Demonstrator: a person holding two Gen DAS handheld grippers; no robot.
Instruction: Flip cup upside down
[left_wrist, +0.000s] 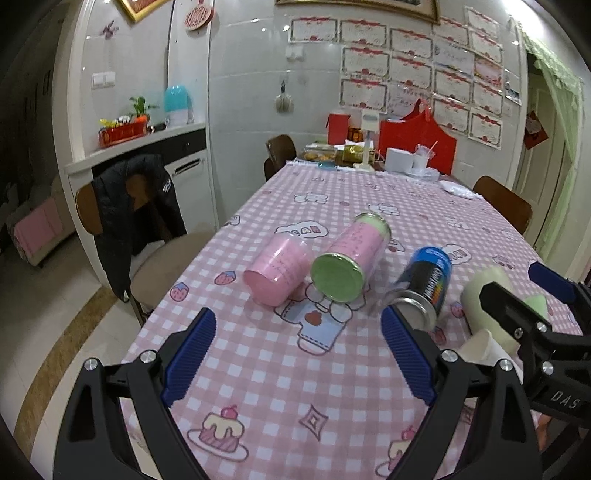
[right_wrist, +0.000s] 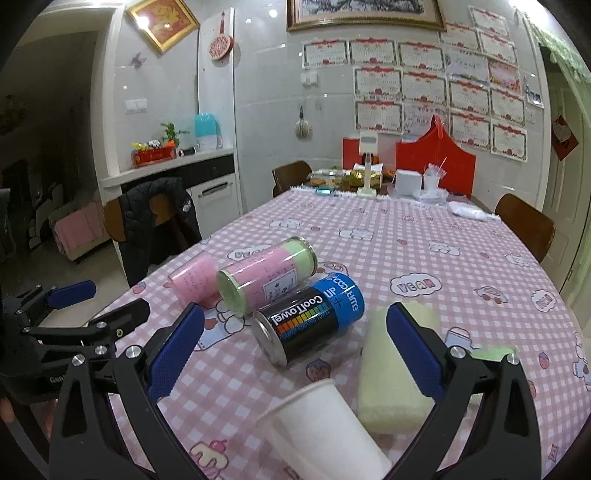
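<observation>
A white paper cup (right_wrist: 325, 428) lies on its side on the pink checked tablecloth (right_wrist: 424, 258), low between my right gripper's open fingers, mouth toward the upper left. My right gripper (right_wrist: 295, 354) is open and empty just above it. In the left wrist view only a sliver of the cup (left_wrist: 480, 347) shows, behind my left gripper's right finger. My left gripper (left_wrist: 299, 362) is open and empty over bare cloth, left of the cup. The right gripper (left_wrist: 532, 291) shows at that view's right edge.
A blue-black can (right_wrist: 310, 325), a pink-green clear canister (right_wrist: 266, 277) and a pink cup (right_wrist: 195, 280) lie on their sides mid-table. A pale yellow folded towel (right_wrist: 395, 373) lies right of the paper cup. Chairs (left_wrist: 110, 221) flank the table; clutter (left_wrist: 369, 147) sits at the far end.
</observation>
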